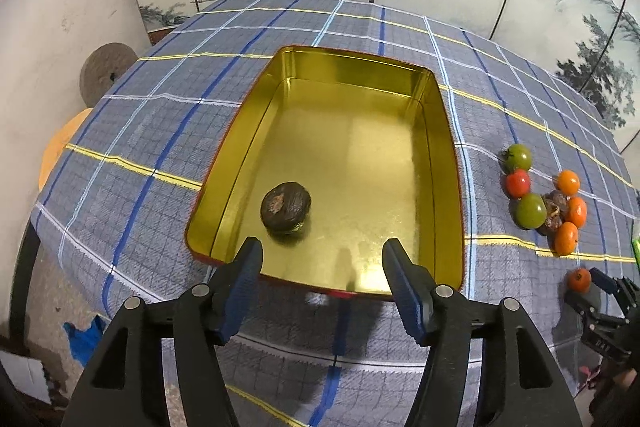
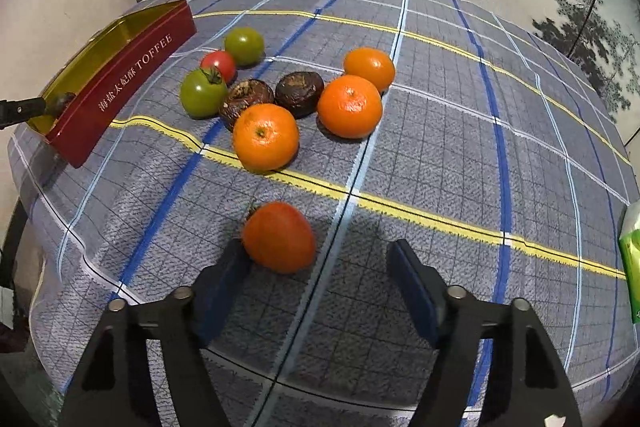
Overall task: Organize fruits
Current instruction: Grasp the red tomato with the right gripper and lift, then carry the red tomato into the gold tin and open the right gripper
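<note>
A gold-lined tin (image 1: 448, 163) with red outer walls (image 2: 120, 83) lies on the checked cloth. One dark brown fruit (image 1: 285, 207) sits inside it near the front left. My left gripper (image 1: 322, 259) is open and empty, just above the tin's near rim. My right gripper (image 2: 320, 263) is open; an orange-red tomato (image 2: 279, 237) lies on the cloth beside its left finger (image 2: 224, 279), apart from the right one. Beyond it lie oranges (image 2: 265, 136), two dark brown fruits (image 2: 299, 93), green tomatoes (image 2: 202, 93) and a red tomato (image 2: 219, 65).
The fruit cluster (image 1: 548, 205) shows right of the tin in the left wrist view, with the right gripper (image 1: 592, 291) at the lone tomato (image 1: 579, 279). A green object (image 2: 632, 259) sits at the table's right edge. A painted screen stands behind the table.
</note>
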The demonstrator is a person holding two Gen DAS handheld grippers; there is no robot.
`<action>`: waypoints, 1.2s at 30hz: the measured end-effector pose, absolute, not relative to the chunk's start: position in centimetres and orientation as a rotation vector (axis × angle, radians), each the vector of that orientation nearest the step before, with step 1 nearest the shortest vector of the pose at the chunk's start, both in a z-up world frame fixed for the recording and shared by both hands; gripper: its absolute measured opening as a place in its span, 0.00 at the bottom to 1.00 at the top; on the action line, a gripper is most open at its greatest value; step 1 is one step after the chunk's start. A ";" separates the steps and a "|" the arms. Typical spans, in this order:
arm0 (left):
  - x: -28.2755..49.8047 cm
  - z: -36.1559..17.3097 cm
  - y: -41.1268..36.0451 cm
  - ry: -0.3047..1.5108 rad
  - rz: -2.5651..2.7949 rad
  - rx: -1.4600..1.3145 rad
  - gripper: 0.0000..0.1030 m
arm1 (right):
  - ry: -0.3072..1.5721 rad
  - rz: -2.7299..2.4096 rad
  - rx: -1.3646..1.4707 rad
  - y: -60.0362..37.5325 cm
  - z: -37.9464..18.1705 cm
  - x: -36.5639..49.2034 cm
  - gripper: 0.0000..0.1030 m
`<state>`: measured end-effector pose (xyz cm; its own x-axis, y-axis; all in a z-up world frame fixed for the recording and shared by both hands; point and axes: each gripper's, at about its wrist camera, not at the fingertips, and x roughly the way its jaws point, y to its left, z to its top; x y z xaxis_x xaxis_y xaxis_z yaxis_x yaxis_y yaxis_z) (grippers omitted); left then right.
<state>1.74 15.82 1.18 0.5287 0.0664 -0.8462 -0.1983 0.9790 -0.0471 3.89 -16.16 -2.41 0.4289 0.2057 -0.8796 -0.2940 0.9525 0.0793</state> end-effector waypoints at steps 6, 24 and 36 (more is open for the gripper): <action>1.3 0.8 16.5 1.010 0.178 -0.161 0.63 | 1.071 0.342 -0.107 -15.5 -2.1 3.8 0.47; 0.7 1.0 17.4 0.997 0.177 -0.194 0.70 | 1.081 0.393 -0.088 -14.6 -1.8 4.2 0.29; 0.1 1.9 18.9 0.950 0.211 -0.214 0.84 | 0.995 0.438 -0.061 -12.8 2.1 6.7 0.29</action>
